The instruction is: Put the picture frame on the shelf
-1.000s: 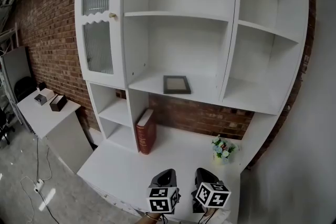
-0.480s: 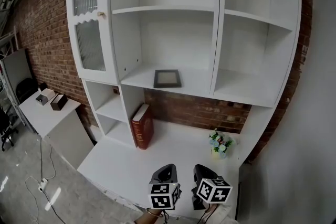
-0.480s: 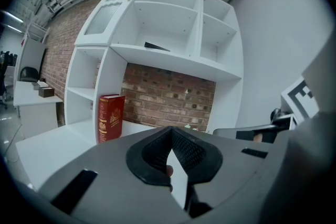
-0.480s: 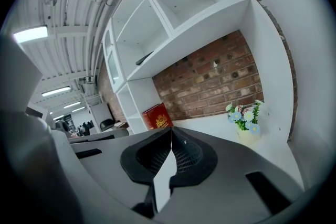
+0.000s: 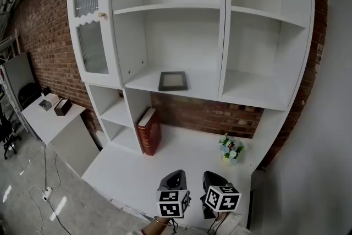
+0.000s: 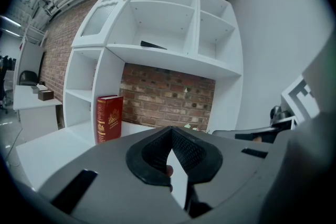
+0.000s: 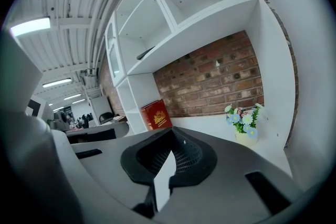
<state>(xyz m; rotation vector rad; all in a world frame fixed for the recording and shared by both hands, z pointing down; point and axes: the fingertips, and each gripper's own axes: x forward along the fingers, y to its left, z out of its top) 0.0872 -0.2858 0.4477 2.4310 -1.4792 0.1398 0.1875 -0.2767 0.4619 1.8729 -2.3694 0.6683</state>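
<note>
Left gripper view and right gripper view show us jaws pressed together on nothing: the left hand-held gripper (image 6: 170, 132) and the right hand-held gripper (image 7: 171, 136) hang side by side over the front of the white counter (image 5: 132, 169). Farther back on it we see a red book (image 5: 149, 132) standing upright and a pot of flowers (image 5: 231, 152) near the right wall. The picture frame (image 5: 172, 81) lies flat on the shelf (image 5: 204, 85) above, in the middle compartment, well apart from both.
</note>
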